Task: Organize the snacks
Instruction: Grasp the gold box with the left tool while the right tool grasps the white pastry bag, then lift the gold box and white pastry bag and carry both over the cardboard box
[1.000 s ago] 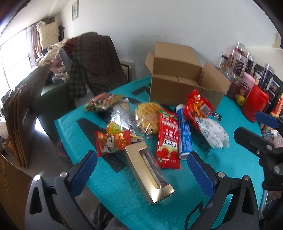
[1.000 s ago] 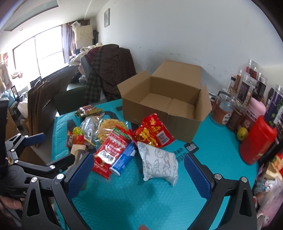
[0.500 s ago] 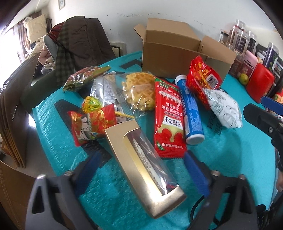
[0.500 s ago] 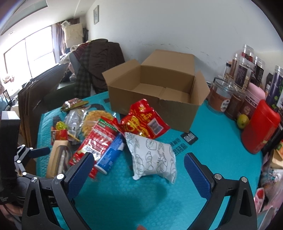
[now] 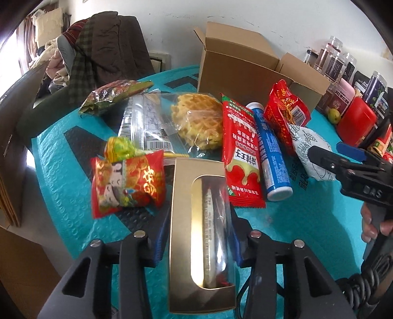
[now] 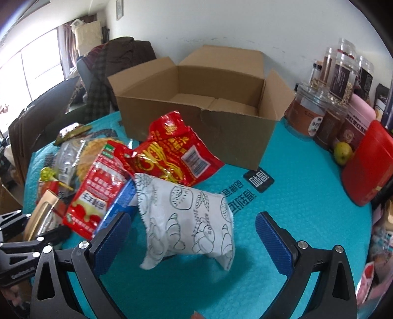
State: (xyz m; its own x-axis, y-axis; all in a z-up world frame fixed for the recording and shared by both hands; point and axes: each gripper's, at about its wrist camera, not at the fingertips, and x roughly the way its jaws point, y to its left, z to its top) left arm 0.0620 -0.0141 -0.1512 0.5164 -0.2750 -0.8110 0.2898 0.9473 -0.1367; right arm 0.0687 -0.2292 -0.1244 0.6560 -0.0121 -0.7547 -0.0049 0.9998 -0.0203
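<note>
Pinching gold box (image 5: 194, 233), left tool (image 5: 200, 245) tilted down, right tool (image 6: 194, 235) gaping over white packet (image 6: 189, 220)

A plain white wall (image 6: 221, 27) closes the room behind the bench (image 6: 307, 196), which wears a teal bubble-textured cover. A small framed picture (image 6: 119, 9) hangs high on this wall. At the left a large window (image 6: 36, 71) lets in strong daylight, with a dark curtain (image 6: 66, 36) beside it. A chair (image 5: 103, 56) behind the bench carries a heap of brown and checked clothes. Flat cardboard sheets (image 6: 29, 122) lean upright near the window.
</note>
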